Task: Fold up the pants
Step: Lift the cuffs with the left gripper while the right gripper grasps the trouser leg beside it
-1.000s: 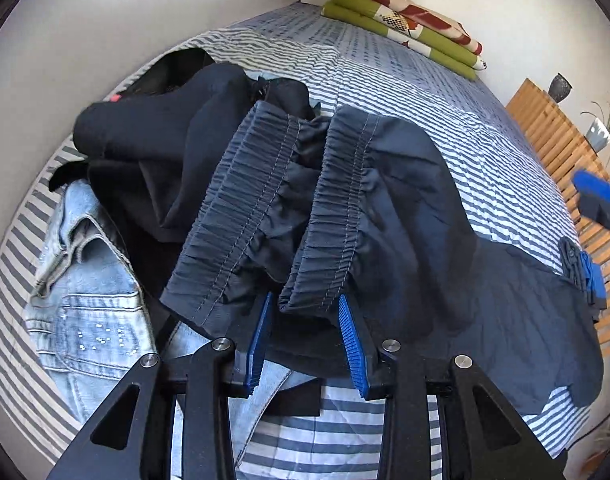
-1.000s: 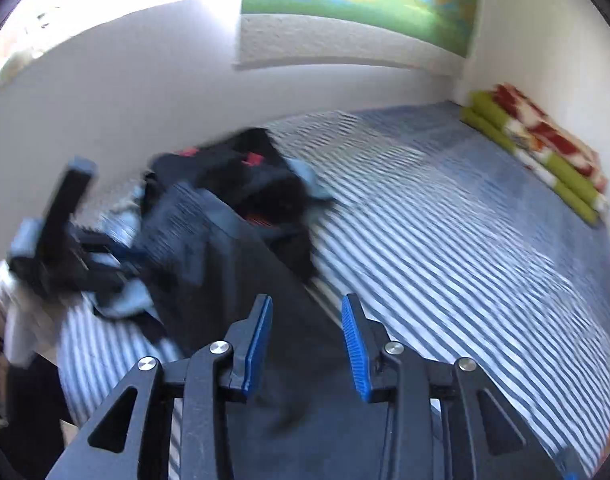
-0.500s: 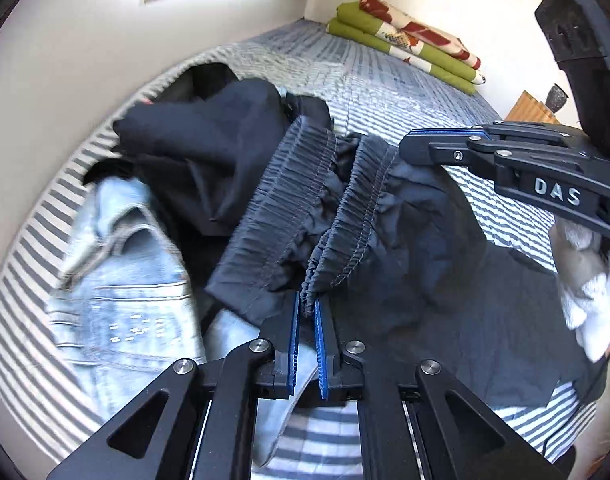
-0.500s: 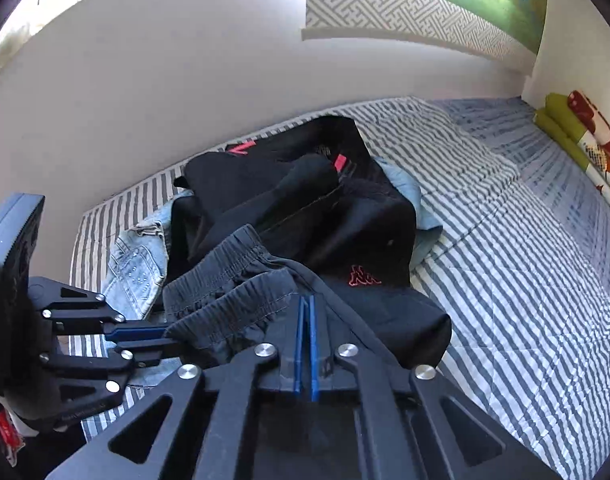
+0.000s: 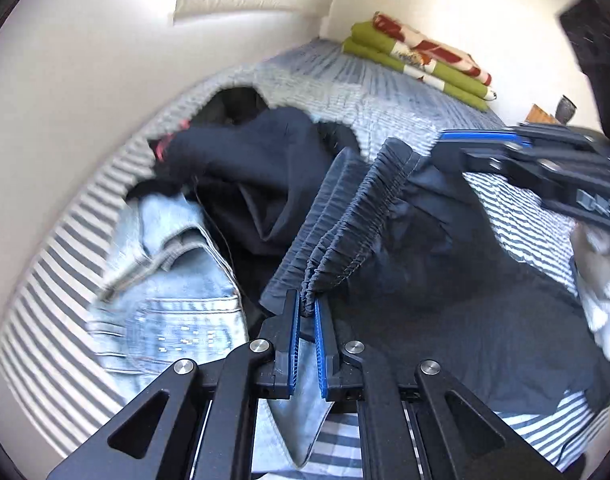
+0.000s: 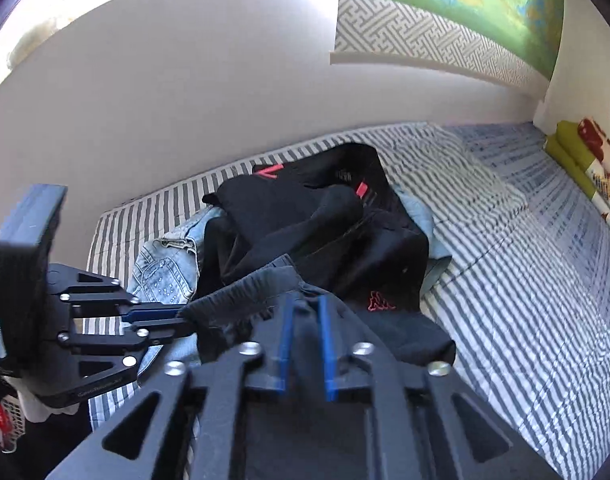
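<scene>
Dark navy pants [image 5: 445, 300] lie on the striped bed [image 5: 49, 280], their gathered elastic waistband [image 5: 357, 220] stretched between my two grippers. My left gripper [image 5: 307, 300] is shut on the near end of that waistband, and it also shows in the right wrist view as the left gripper [image 6: 177, 320]. My right gripper [image 6: 305, 304] is at the far end and its jaws are opening. The dark pants [image 6: 241, 296] still lie between its blurred blue pads. In the left wrist view the right gripper [image 5: 445, 140] touches the band's far tip.
A heap of black garments [image 5: 257, 168] with red marks and light blue jeans [image 5: 173, 288] lies just behind and left of the pants, against the white wall. A folded green and red blanket [image 5: 417, 64] rests at the bed's far end. A white sleeve [image 5: 601, 280] is at the right.
My left gripper closed on the waistband and stays shut. The right gripper swung in from the right, shut at the band's far end, then spread its pads again. The waistband has pulled straighter.
</scene>
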